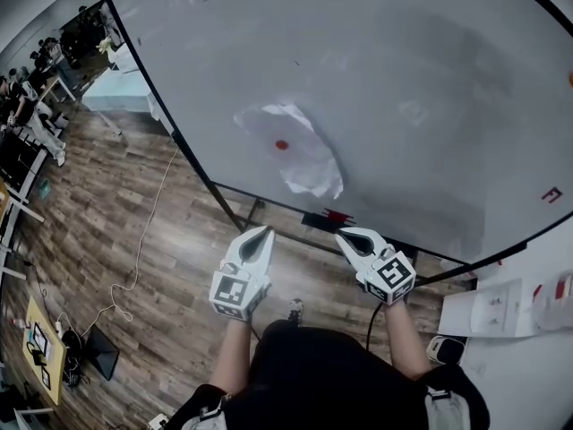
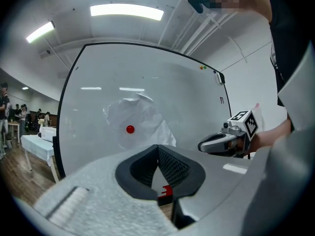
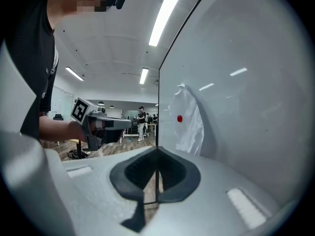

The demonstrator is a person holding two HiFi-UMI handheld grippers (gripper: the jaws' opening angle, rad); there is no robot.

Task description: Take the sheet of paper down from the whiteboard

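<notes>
A crumpled white sheet of paper [image 1: 300, 150] hangs on the whiteboard [image 1: 430, 88], pinned by a round red magnet [image 1: 281, 145]. My left gripper [image 1: 262, 233] is shut and empty, below the sheet and short of the board's lower edge. My right gripper [image 1: 345, 235] is shut and empty too, just right of it near the board's tray. In the left gripper view the sheet [image 2: 140, 119] and magnet [image 2: 130, 129] lie straight ahead, with the right gripper [image 2: 204, 145] at the right. The right gripper view shows the sheet [image 3: 189, 122] edge-on along the board.
The board stands on a dark frame [image 1: 237, 213] over a wooden floor [image 1: 116, 231]. A red and black item [image 1: 333, 218] sits on the board's tray. A white cable [image 1: 143, 249] trails on the floor. Tables and people [image 1: 27, 97] are far left. White boxes [image 1: 501, 307] lie right.
</notes>
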